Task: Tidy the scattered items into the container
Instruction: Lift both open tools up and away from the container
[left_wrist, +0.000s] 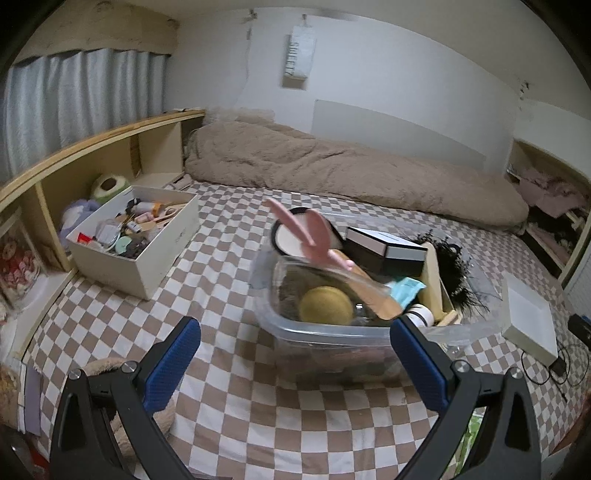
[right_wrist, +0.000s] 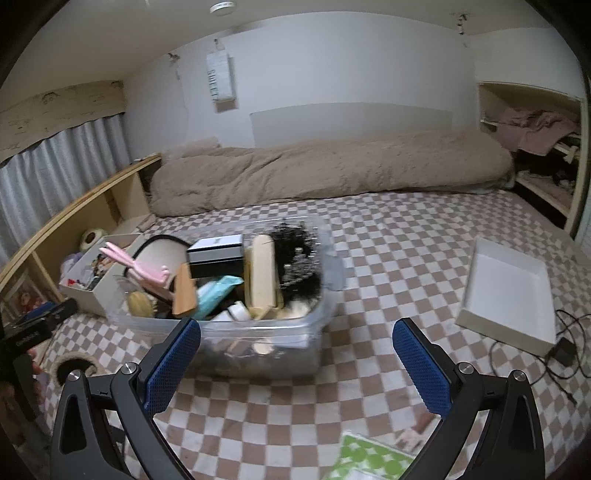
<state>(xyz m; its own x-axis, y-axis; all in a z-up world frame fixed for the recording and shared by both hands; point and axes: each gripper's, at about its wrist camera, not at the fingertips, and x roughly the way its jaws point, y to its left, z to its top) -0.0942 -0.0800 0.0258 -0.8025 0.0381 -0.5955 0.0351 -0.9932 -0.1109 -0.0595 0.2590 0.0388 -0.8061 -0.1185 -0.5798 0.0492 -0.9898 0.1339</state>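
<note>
Both grippers are hanging over the checkered bedsheet, jaws spread wide, gripping nothing. Left gripper is facing the clear plastic bin, which is sitting mid-bed, crammed: pink bunny-ear piece sticking up at the far left, round mirror behind it, black box, yellow sponge ball, wooden brush, teal packet, black feathery thing at the right. Right gripper is pointing at the sheet just right of the bin. White cardboard box of small clutter is sitting left by the shelf. Empty white tray is lying well right, cable beside it. Brown duvet is lying rolled along the wall.
</note>
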